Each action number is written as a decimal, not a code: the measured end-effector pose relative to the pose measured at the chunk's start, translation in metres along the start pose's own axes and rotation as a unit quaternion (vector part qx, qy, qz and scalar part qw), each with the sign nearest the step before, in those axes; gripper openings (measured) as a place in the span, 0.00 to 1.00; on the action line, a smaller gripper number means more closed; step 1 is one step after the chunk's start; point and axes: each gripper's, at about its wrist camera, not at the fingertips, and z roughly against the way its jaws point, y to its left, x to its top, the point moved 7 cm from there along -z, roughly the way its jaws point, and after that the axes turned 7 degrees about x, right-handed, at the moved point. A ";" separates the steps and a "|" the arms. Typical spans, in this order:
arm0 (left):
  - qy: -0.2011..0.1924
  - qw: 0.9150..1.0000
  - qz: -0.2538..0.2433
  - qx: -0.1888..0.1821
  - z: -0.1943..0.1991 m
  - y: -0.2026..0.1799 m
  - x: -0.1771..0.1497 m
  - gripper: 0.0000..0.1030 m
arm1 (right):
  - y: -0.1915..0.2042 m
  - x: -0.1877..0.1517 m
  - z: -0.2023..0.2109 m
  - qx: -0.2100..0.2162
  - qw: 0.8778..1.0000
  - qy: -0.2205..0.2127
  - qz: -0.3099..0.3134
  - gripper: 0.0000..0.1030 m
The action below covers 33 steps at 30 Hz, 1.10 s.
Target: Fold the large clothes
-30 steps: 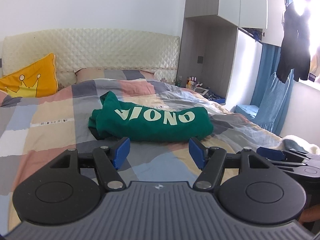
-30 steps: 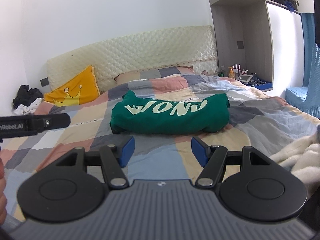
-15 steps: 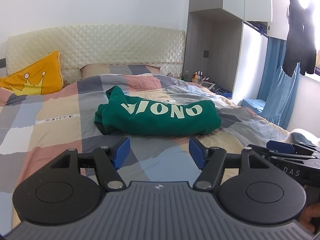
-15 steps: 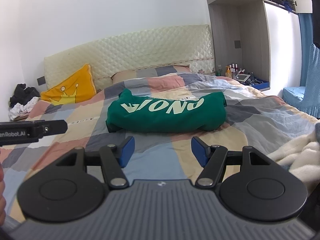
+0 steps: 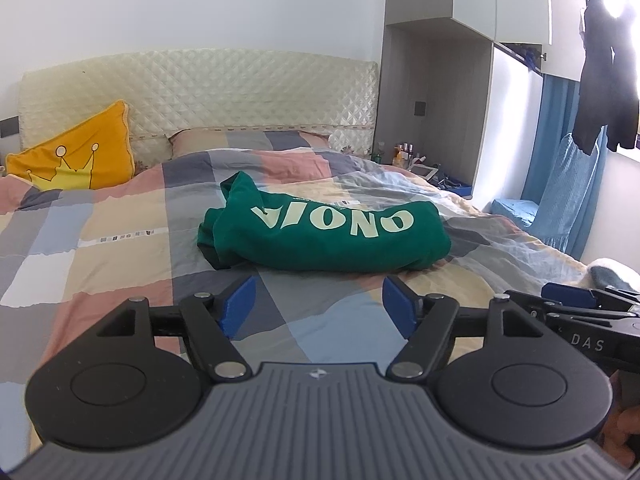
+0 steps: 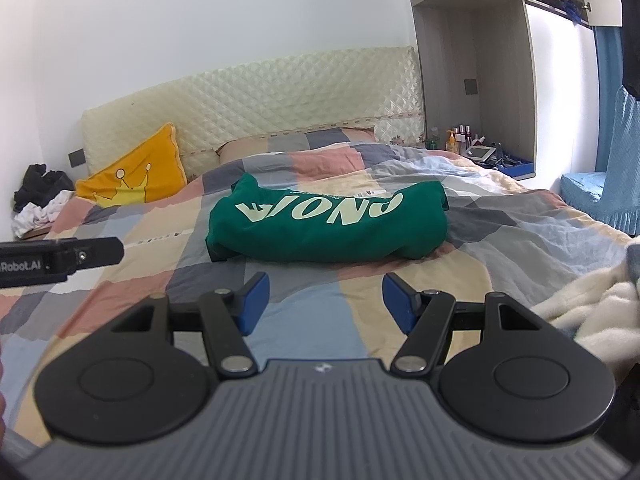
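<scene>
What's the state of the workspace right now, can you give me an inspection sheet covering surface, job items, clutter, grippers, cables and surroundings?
Surface: bed with a patchwork duvet, wrinkled toward the right.
Job's things: green sweatshirt lying bunched mid-bed, lettering up, untouched.
Clutter: yellow crown cushion; white fleece blanket at the right edge.
Grippers: left gripper jaws opening, nothing between them; right gripper open, empty.
Cables: nothing seen.
Surroundings: quilted headboard; bedside shelf with bottles; dark garment hanging at the window.

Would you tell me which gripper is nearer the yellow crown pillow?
Left. The left gripper, jaws opening and empty, sits on the yellow crown pillow's side; the right gripper is beside it, farther away.
</scene>
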 end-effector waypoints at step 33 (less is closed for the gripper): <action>0.019 0.999 0.018 0.025 0.002 0.017 -0.001 0.98 | -0.002 0.001 0.003 -0.027 1.000 -0.010 -0.002 1.00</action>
